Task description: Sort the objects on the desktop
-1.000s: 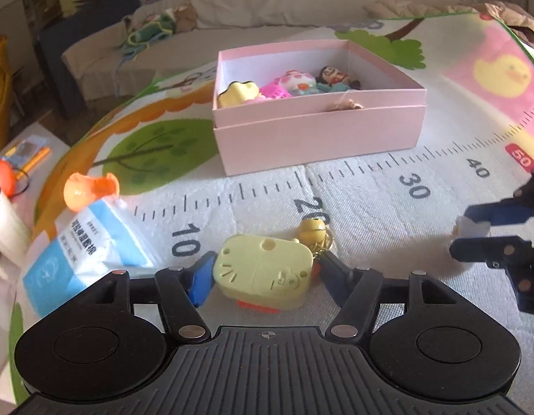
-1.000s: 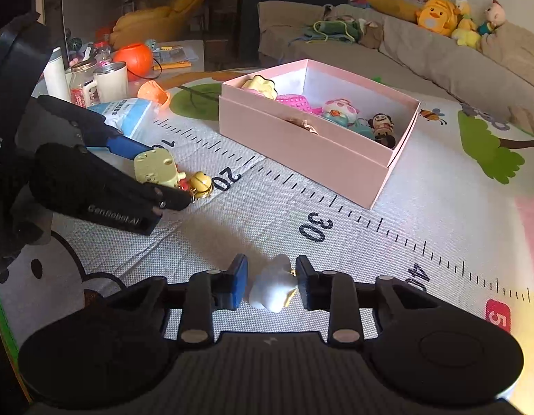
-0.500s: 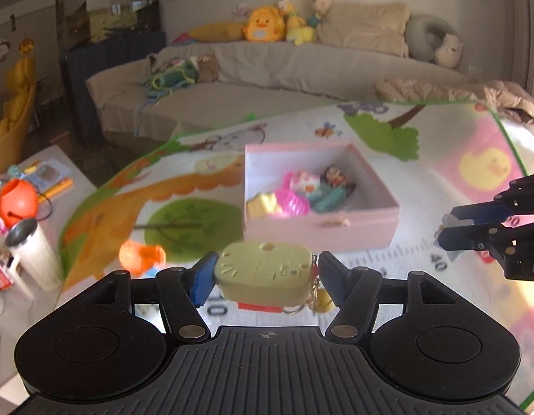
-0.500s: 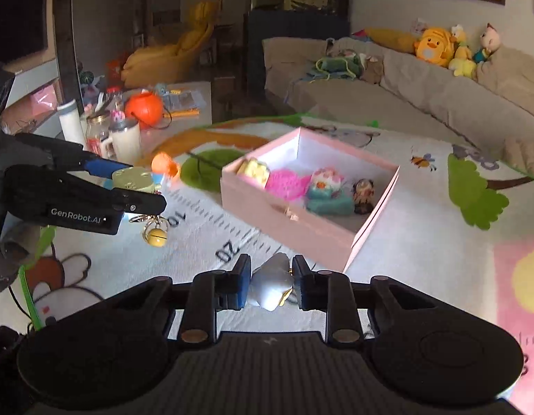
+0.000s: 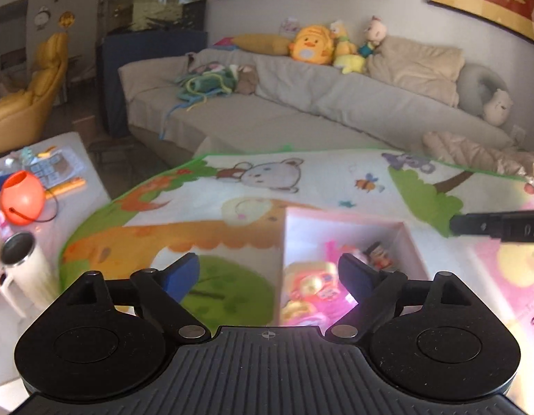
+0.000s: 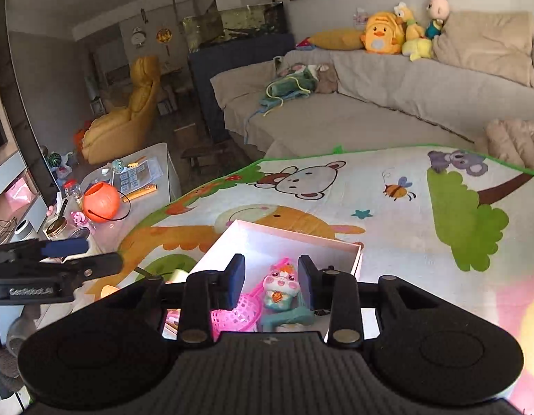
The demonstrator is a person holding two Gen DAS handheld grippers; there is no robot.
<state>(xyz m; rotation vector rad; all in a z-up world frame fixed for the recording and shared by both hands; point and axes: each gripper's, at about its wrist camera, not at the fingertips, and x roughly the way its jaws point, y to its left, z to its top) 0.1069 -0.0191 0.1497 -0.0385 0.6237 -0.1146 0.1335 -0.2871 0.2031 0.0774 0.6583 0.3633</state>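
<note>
The pink box [image 6: 291, 237] lies open on the play mat, right under both grippers. My left gripper [image 5: 268, 275] hangs above the box's left wall [image 5: 284, 242]; its jaws are opening wide with nothing between them. My right gripper [image 6: 271, 280] is over the box's inside, its jaws opening a little and holding nothing. Below it lie a teal and pink figure [image 6: 282, 285] and a pink net [image 6: 239, 311]. In the left wrist view, blurred yellow and pink toys [image 5: 311, 287] lie in the box. The left gripper [image 6: 104, 253] shows at the left edge of the right wrist view.
A low side table [image 6: 156, 159] to the left carries an orange bucket [image 5: 21, 197], a steel cup [image 5: 21, 263] and small clutter. Behind the mat's green edge [image 6: 405, 147] runs a grey sofa [image 5: 301, 110] with plush toys. A yellow armchair [image 6: 128, 117] stands far left.
Both grippers have risen and come over the pink box. The yellow toy with its keychain has left the left jaws and the white piece has left the right jaws; both have opened.
</note>
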